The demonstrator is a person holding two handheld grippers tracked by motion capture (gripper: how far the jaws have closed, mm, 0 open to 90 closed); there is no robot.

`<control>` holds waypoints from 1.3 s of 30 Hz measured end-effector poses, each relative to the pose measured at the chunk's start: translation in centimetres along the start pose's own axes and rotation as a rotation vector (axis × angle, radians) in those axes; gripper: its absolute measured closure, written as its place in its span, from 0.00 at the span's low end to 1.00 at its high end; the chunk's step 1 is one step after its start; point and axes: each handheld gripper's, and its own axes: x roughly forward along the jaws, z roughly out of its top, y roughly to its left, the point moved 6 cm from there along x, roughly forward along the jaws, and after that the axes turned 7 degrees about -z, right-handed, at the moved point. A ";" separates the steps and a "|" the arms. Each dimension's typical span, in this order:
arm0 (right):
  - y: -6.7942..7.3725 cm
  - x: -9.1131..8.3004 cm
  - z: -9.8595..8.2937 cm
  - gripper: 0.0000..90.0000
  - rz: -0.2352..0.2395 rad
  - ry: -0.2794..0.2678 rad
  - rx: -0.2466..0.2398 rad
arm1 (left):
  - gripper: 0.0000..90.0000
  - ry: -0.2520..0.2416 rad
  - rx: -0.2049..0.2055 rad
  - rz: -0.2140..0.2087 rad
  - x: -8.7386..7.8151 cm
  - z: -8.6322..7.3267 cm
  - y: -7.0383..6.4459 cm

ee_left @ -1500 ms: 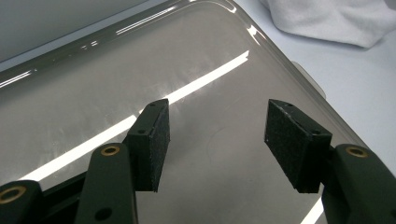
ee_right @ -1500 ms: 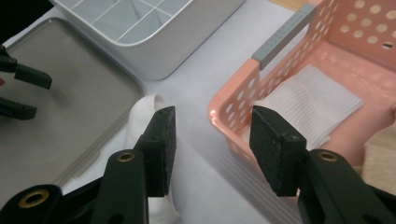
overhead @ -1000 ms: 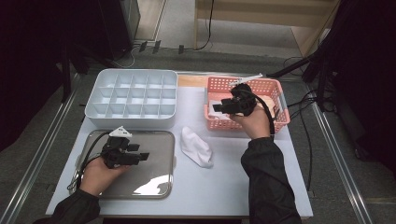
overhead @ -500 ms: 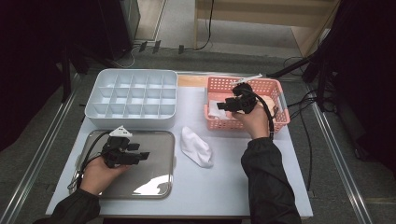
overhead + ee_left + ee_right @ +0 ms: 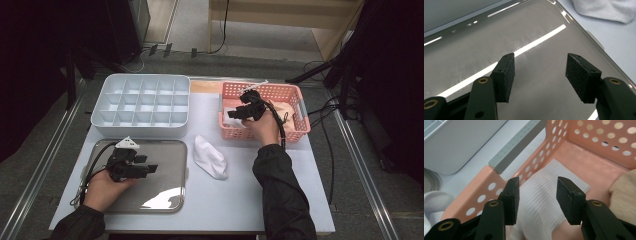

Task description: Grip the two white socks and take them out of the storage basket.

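High view: white table [image 5: 300, 190], taken here as the landmark surface. Pink perforated basket [image 5: 300, 107] at its far right; inside it a white ribbed cloth [image 5: 231, 121] at the left end and a beige cloth [image 5: 290, 111] toward the right end. Right gripper [image 5: 234, 114], held in the person's right hand [image 5: 265, 127], hangs over the basket's left end, directly above the white ribbed cloth; jaw spacing hard to read from this angle. White compartment box [image 5: 142, 105] left of the basket, its cells bare. Steel tray [image 5: 165, 192] in front of the box; left gripper [image 5: 150, 169] sits over the tray's middle, held in the left hand [image 5: 102, 187]. Crumpled white cloth [image 5: 210, 157] lies on the table between tray and basket, touching neither. Left gripper view: the two black jaws stand spread wide, nothing between them, above the tray's [image 5: 529, 37] bare reflective floor; the crumpled white cloth [image 5: 606, 8] lies beyond the tray's rim, on the table [image 5: 621, 50]. Right gripper view: jaws spread apart, pinching nothing, poised over the white ribbed cloth [image 5: 541, 195], which lies on the basket's [image 5: 596, 160] floor against the wall with the grey handle [image 5: 516, 145]; whether the pads touch the fabric cannot be told. Beige cloth [image 5: 624, 187] at the right edge, apart from the white one. Outside that wall, a corner of the compartment box [image 5: 456, 142], a piece of the tray [image 5: 431, 181] and part of the crumpled white cloth [image 5: 432, 202].
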 end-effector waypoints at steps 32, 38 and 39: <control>0.6 3.2 -1.0 0.72 -0.013 0.249 0.121 | 0.47 0.009 0.007 0.010 0.2 -0.1 -0.2; 0.6 3.3 -1.0 0.87 -0.032 0.257 0.129 | 0.47 0.005 0.005 0.011 0.0 -0.2 -0.1; 0.6 3.3 -1.0 0.88 -0.032 0.252 0.128 | 0.47 0.004 0.005 0.013 0.0 -0.2 -0.1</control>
